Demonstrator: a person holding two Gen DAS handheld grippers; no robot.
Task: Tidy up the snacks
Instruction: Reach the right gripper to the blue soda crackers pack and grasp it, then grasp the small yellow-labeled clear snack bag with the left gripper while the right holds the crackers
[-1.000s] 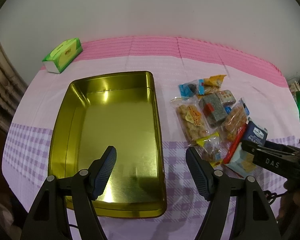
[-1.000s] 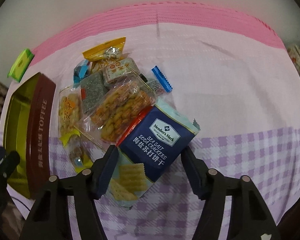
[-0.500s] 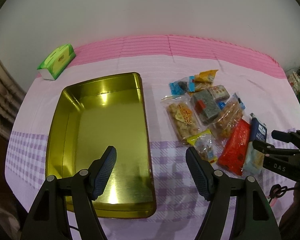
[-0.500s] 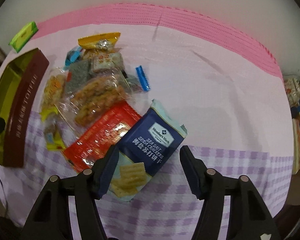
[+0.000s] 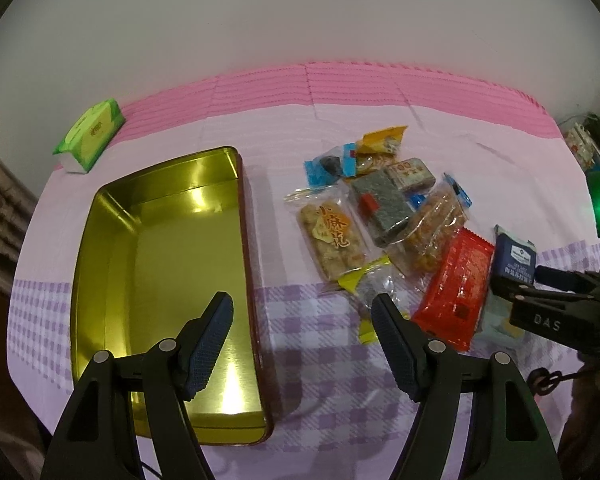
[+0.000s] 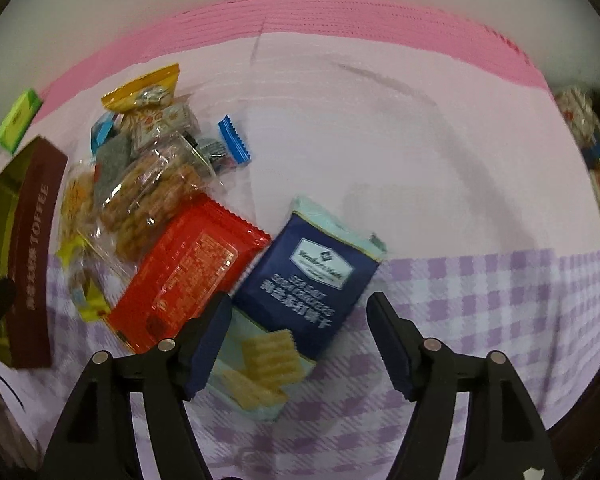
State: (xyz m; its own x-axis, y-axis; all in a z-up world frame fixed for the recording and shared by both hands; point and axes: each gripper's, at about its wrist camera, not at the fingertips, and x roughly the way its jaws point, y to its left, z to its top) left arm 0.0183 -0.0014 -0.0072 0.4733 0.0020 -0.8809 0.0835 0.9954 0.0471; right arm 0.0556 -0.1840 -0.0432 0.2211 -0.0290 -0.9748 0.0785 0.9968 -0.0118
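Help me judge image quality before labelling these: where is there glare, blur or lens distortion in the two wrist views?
Left wrist view: bright glare patches on the gold tin floor and far wall; green light flare at the right edge; fisheye bends the tablecloth stripes. Right wrist view: slight motion blur softens the blue cracker packet lettering and red packet; dark vignette in the corners.

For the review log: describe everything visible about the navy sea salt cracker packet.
The cracker packet is a soft pouch, navy across the middle with pale mint ends, a white brand badge, white lettering and pictured square crackers at its near end. It lies flat and slanted on the checked tablecloth, sealed as far as shows. Its left edge lies beside the red packet. The right gripper straddles its near end, fingers apart and not pressing it.
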